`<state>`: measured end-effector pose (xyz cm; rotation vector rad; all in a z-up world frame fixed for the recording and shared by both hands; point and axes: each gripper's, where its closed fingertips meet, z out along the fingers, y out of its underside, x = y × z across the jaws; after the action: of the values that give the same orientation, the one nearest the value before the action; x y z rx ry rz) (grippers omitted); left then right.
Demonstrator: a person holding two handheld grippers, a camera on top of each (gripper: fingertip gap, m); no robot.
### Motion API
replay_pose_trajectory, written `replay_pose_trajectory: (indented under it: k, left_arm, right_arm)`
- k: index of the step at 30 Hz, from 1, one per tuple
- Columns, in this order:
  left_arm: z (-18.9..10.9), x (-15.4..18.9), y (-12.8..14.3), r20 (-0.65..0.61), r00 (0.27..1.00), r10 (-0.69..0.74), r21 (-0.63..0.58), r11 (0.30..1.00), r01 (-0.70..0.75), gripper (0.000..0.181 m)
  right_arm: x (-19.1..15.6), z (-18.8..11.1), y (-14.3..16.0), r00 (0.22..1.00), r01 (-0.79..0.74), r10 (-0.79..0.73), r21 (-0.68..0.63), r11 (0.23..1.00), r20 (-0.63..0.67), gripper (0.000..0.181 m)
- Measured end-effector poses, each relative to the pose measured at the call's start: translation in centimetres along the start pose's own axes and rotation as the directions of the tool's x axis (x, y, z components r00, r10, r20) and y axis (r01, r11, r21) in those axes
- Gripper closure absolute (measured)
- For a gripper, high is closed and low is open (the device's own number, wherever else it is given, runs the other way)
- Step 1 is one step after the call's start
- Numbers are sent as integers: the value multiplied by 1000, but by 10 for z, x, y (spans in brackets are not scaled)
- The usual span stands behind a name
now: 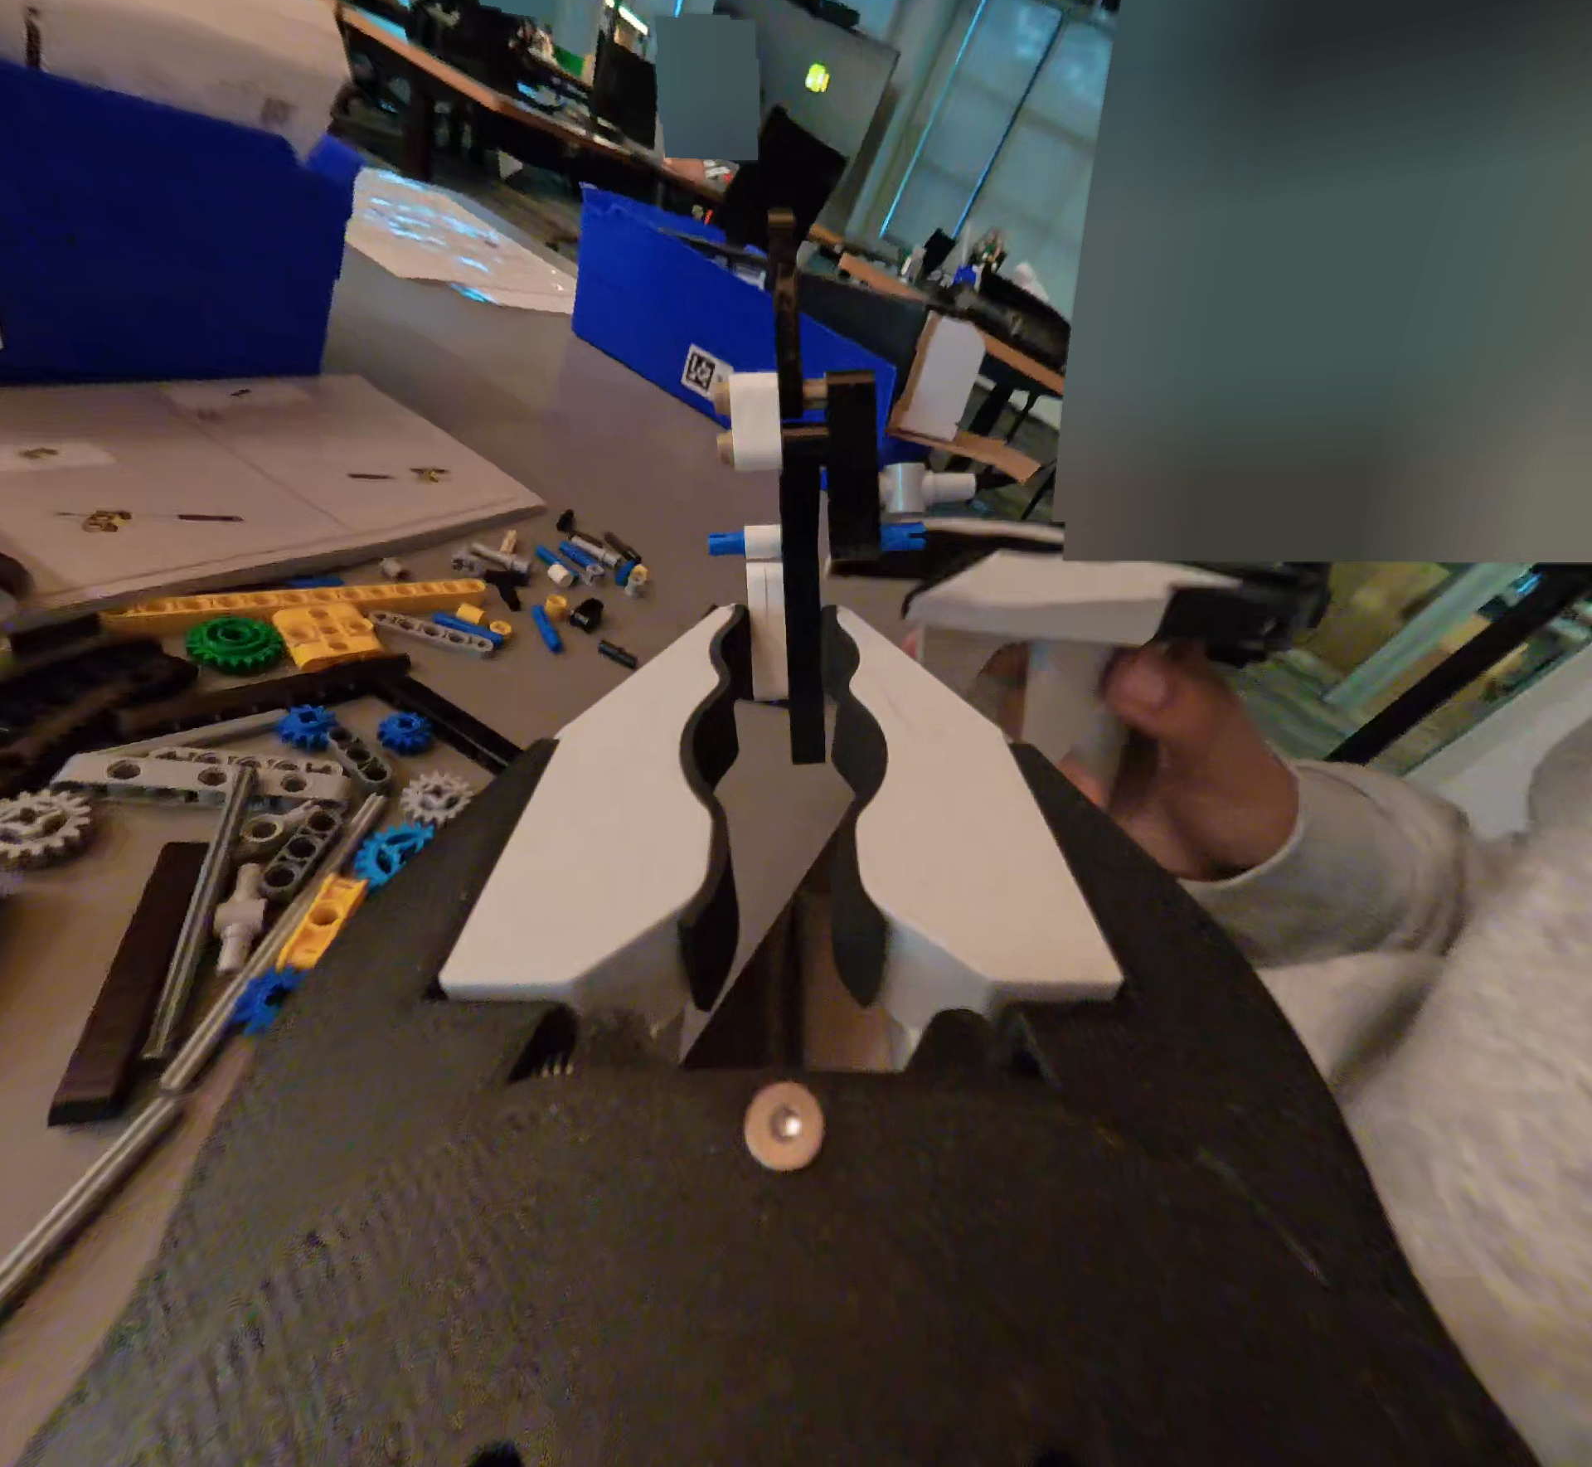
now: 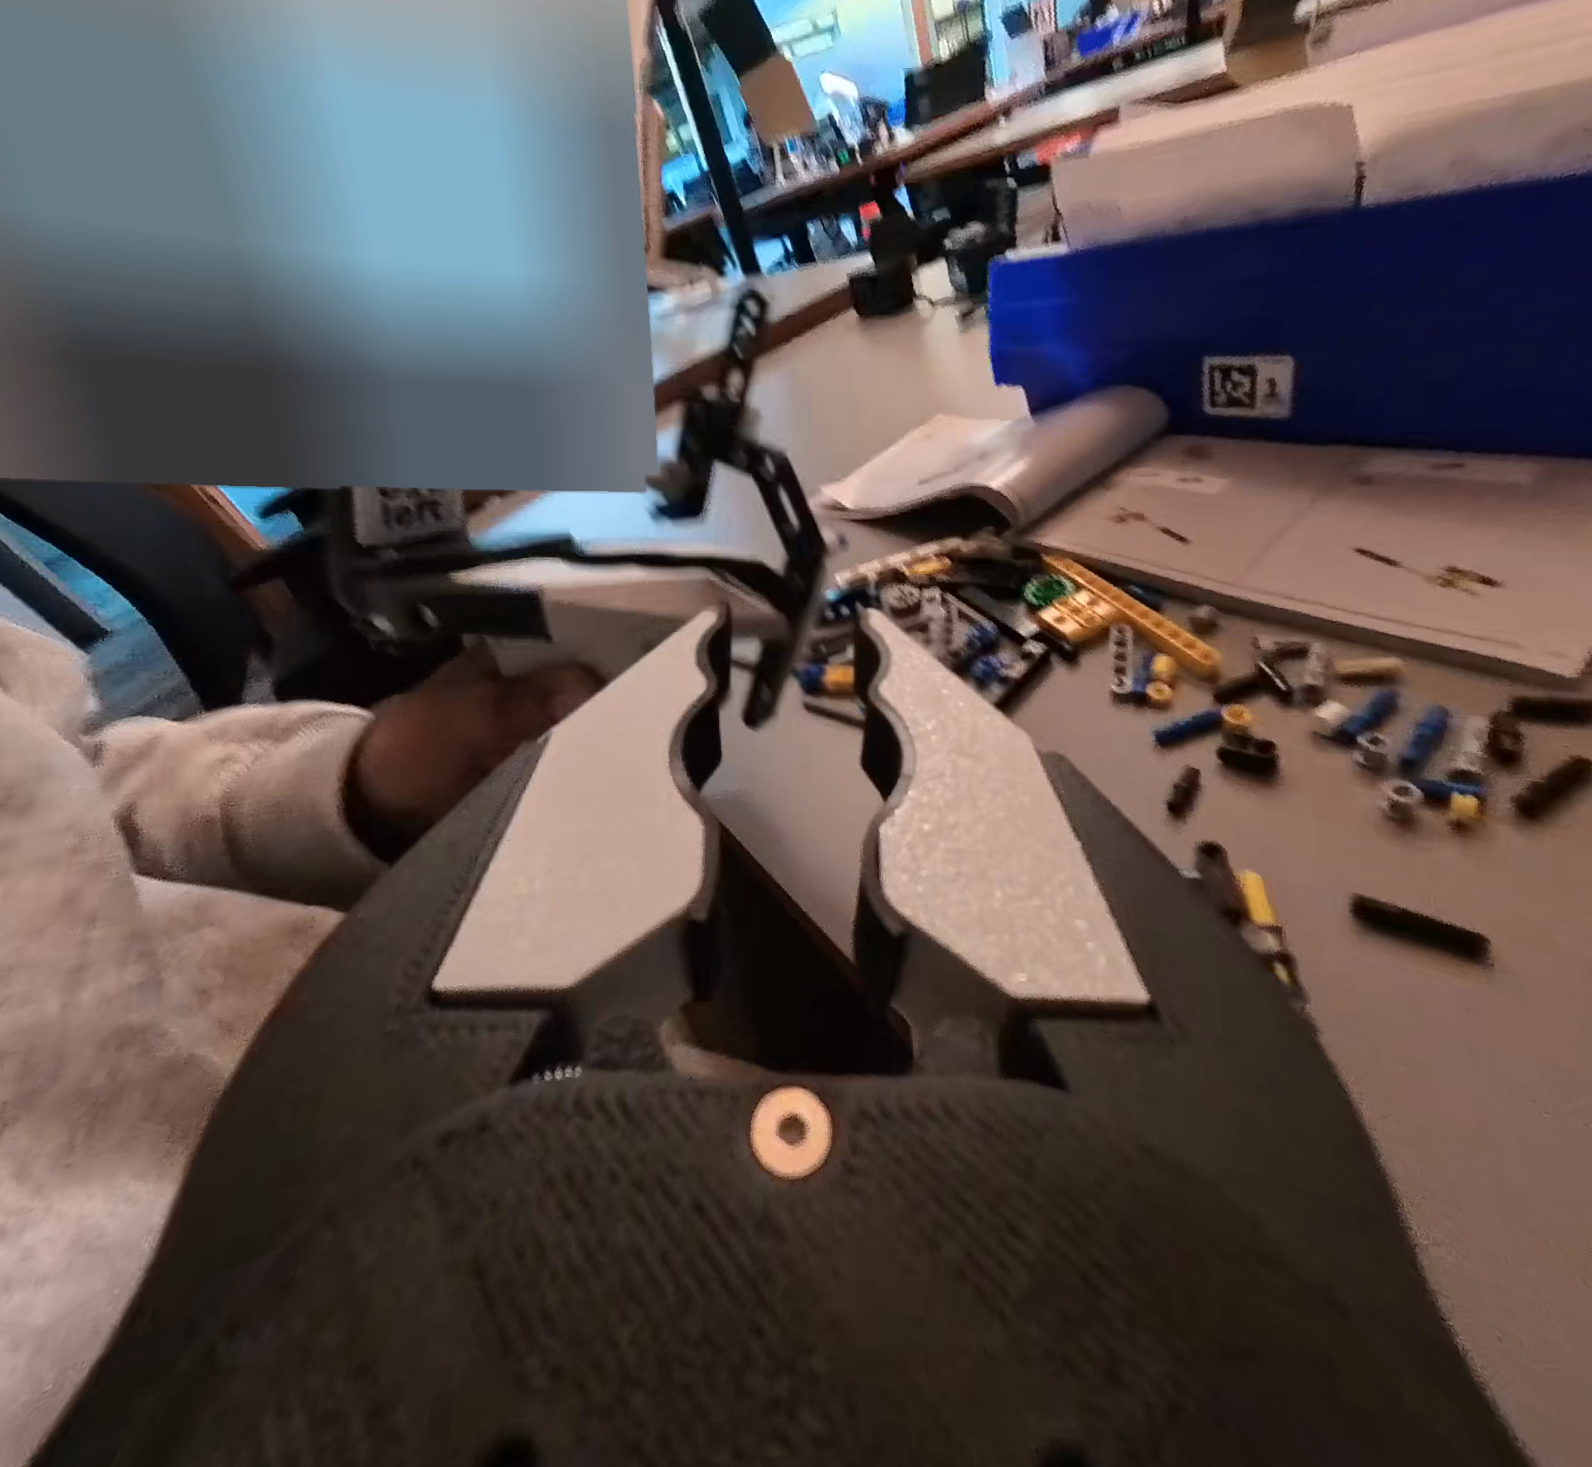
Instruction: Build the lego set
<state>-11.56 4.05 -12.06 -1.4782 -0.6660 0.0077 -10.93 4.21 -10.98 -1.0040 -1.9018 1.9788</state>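
A part-built lego assembly (image 1: 801, 478) of black beams, white pieces and blue pins stands upright in my left gripper (image 1: 784, 624), which is shut on its lower end. In the right wrist view the same assembly (image 2: 788, 530) hangs with its lowest black beam between the fingers of my right gripper (image 2: 792, 633). The right jaws stand apart on either side of the beam and do not clamp it. The right gripper (image 1: 1034, 598), held by a hand, also shows at the right of the left wrist view. The left gripper (image 2: 482, 607) shows at the left of the right wrist view.
Loose lego parts lie on the grey table (image 1: 482, 357): a yellow beam (image 1: 301, 594), a green gear (image 1: 233, 642), blue gears, grey axles, and pins (image 2: 1378, 736). An open instruction booklet (image 1: 258, 461) lies behind them. Blue bins (image 1: 155, 245) (image 2: 1378, 306) stand at the back. Left and right tips are no more than a few centimetres apart. The green gear (image 1: 233, 642) is about 15 centimetres from both grippers' fingertips. It is also in sight in the right wrist view (image 2: 1041, 588).
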Motion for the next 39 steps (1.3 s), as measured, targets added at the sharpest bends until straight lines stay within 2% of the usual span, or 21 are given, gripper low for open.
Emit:
replay_pose_trajectory:
  k: [2,7,10,14,16,19,21,24,26,31,36,39]
  left_arm:
    - [1,1,3,17,998,56,-15,998,-56,168]
    - [4,6,11,29,993,118,-49,992,-116,167]
    - [5,9,12,60,978,197,-58,979,-194,168]
    - [6,12,12,73,961,265,-59,963,-262,167]
    - [7,18,13,14,977,211,-37,977,-211,151]
    - [4,32,5,-166,986,-34,-2,999,34,130]
    - [0,35,0,-271,947,-171,-18,985,172,128]
    - [-6,42,-2,-401,863,-306,-68,950,305,134]
    - [-10,49,-7,-477,796,-372,-81,921,381,141]
    - [-15,62,-7,-547,742,-387,-112,912,393,151]
    - [-21,70,-11,-596,725,-345,-91,926,366,160]
    - [-22,71,-10,-589,748,-305,-75,943,326,166]
  right_arm:
    - [-4,1,-7,999,-44,44,43,998,13,161]
    - [2,6,3,994,-110,110,-2,994,-6,161]
    - [2,8,11,992,-125,124,-44,991,-7,172]
    - [1,4,10,987,-157,158,-37,987,29,174]
    - [3,1,10,981,-185,186,-30,982,53,175]
    - [2,-7,7,966,-223,223,-20,975,130,175]
    - [0,-13,3,943,-260,257,-13,965,210,175]
    - [-12,-26,-11,876,-325,293,19,945,384,176]
    - [-19,-30,-12,855,-301,266,8,954,445,176]
    - [-44,-30,-2,846,-134,117,-5,991,520,176]
    - [-47,-30,-6,815,-202,165,5,979,555,177]
    - [-47,-32,-8,806,-213,169,11,977,567,177]
